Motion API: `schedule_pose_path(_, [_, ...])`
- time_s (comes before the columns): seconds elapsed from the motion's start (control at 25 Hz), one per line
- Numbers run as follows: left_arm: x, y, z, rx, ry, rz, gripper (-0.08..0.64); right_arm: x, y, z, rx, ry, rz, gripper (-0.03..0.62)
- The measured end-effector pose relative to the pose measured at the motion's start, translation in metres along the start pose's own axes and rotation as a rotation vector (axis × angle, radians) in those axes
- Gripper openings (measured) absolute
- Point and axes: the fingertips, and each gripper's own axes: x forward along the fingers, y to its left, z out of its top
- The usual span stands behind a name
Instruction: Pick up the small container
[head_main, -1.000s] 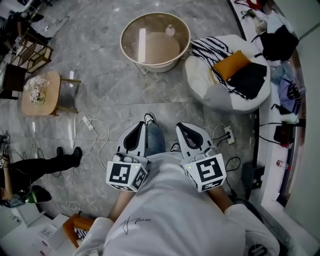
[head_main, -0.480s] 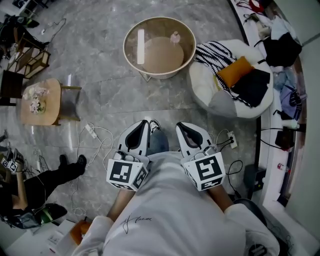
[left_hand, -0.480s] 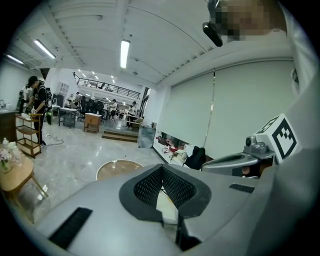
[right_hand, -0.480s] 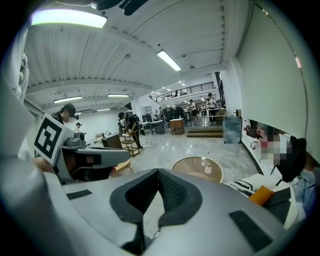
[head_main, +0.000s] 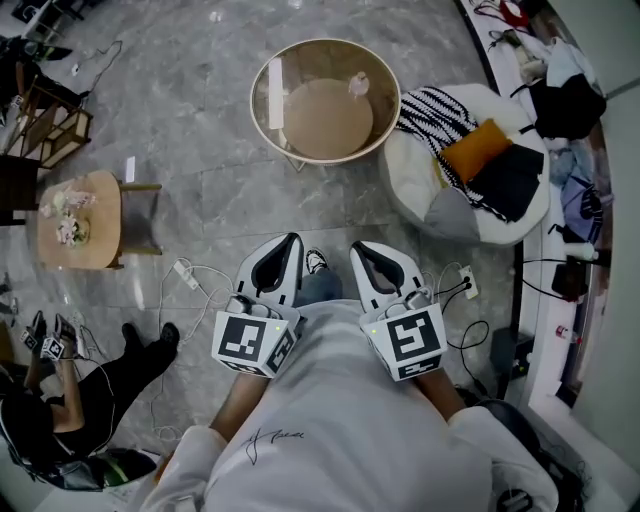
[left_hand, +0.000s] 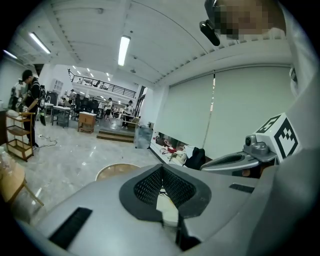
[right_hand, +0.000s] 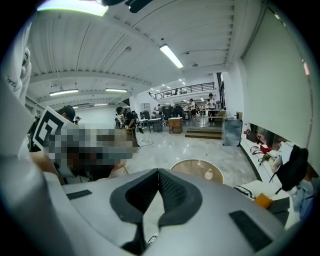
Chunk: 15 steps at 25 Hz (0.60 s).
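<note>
The small container (head_main: 358, 83), a pale little bottle, stands on the far right part of a round glass-topped table (head_main: 257, 104) on the floor ahead. The right gripper view shows the same container (right_hand: 208, 174) on the table (right_hand: 186, 166); the left gripper view shows only the table (left_hand: 116, 170). My left gripper (head_main: 292, 241) and right gripper (head_main: 357, 247) are held side by side close to the body, well short of the table. Both are shut with nothing between the jaws, as the left gripper (left_hand: 160, 168) and right gripper (right_hand: 159, 171) views confirm.
A white beanbag (head_main: 440, 205) piled with clothes and an orange cushion sits right of the table. A small wooden side table (head_main: 75, 215) with flowers stands at left. A power strip and cables (head_main: 185, 272) lie on the floor. A seated person (head_main: 100, 375) is at lower left.
The round table, beanbag and side table have slid lower in the head view, so I have come nearer to them. Both grippers stay shut in the same pose.
</note>
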Motion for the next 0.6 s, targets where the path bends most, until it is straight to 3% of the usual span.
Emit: schedule_pose_path(0.6, [0.011,0.051,0.005,-0.029,0.009,-0.050,0.018,0.049,0.010,0.019,-0.020,0.031,-0.039,0.017])
